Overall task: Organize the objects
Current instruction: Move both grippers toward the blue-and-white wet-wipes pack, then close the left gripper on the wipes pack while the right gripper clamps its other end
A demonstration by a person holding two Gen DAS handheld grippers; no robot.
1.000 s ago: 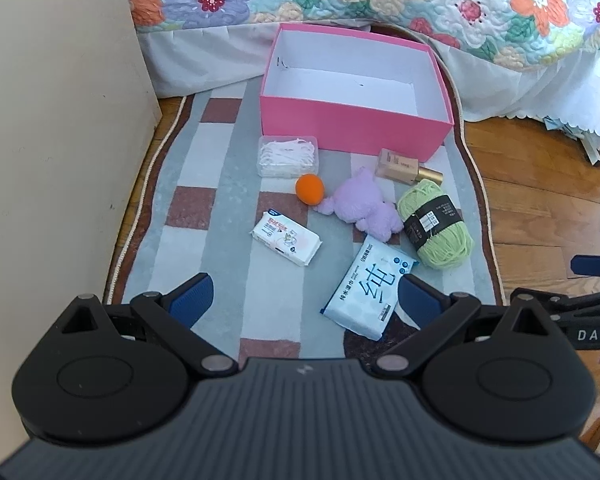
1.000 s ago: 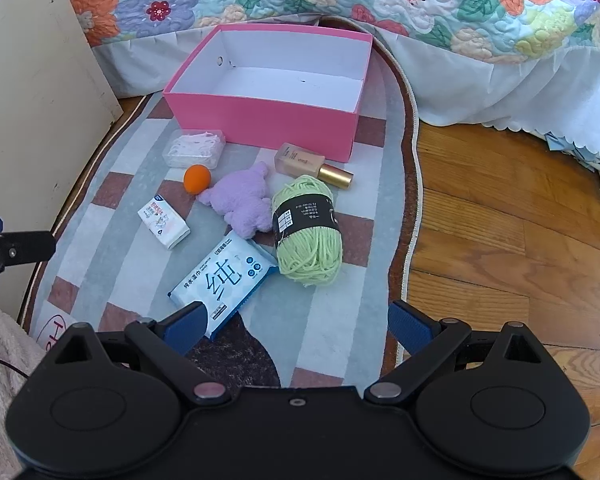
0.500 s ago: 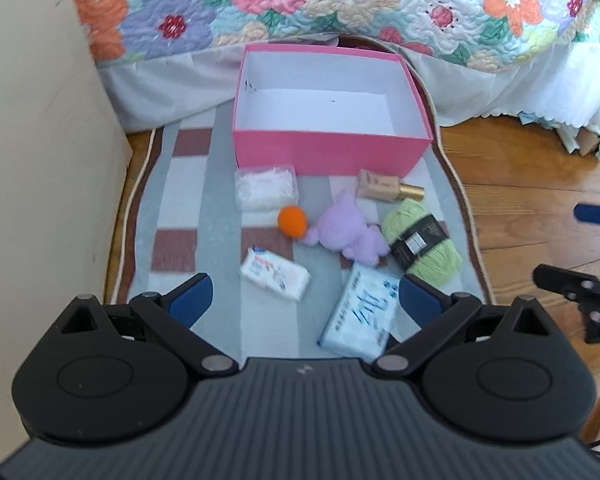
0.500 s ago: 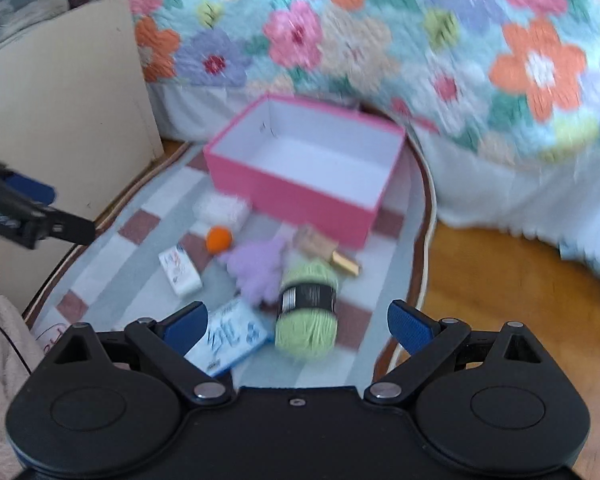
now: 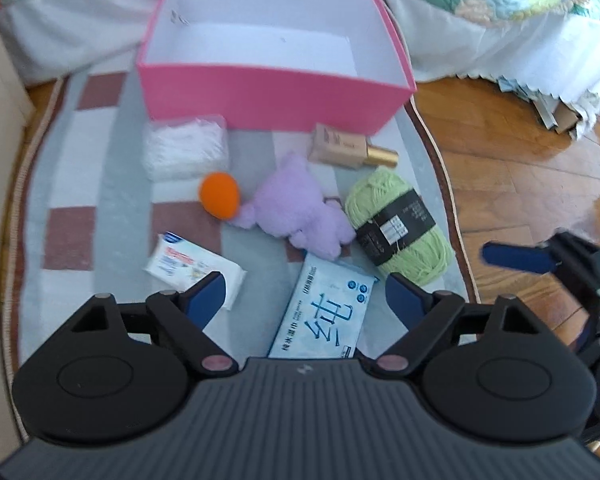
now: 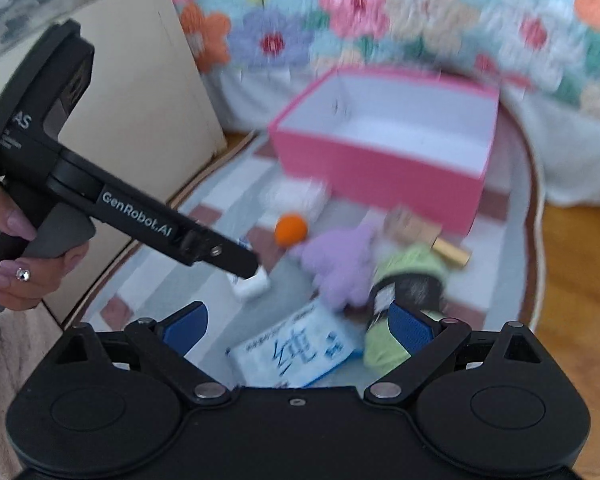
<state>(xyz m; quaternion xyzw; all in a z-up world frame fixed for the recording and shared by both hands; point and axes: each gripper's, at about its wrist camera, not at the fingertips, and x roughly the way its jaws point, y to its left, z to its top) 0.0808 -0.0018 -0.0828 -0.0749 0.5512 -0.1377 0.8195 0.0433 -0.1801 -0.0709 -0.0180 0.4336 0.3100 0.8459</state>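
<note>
Your left gripper (image 5: 304,294) has its jaws spread wide with nothing between them, hanging over the near end of the checked rug (image 5: 100,168). Your right gripper (image 6: 298,326) is likewise wide apart and holds nothing; its view is blurred.

In the left wrist view the pink box (image 5: 268,96) sits at 12 o'clock, open-topped, its white inside bare. Just in front of its near wall, at 11 o'clock, lies a clear box of floss picks (image 5: 186,152); at 1 o'clock lies a beige foundation bottle (image 5: 340,148) with a gold cap, on its side. The orange ball (image 5: 219,195) touches the purple plush toy (image 5: 300,212) near the centre, and the green yarn skein (image 5: 400,226) with its black label lies just beside the plush at 2 o'clock. The small tissue pack (image 5: 192,264) is partly behind your left finger at 9 o'clock. The blue wet wipes pack (image 5: 326,316) lies between your fingers, its far edge touching the plush.

Your right gripper's blue pad shows at 3 o'clock over the wooden floor (image 5: 520,184). A floral quilt (image 6: 380,20) hangs behind the box.
</note>
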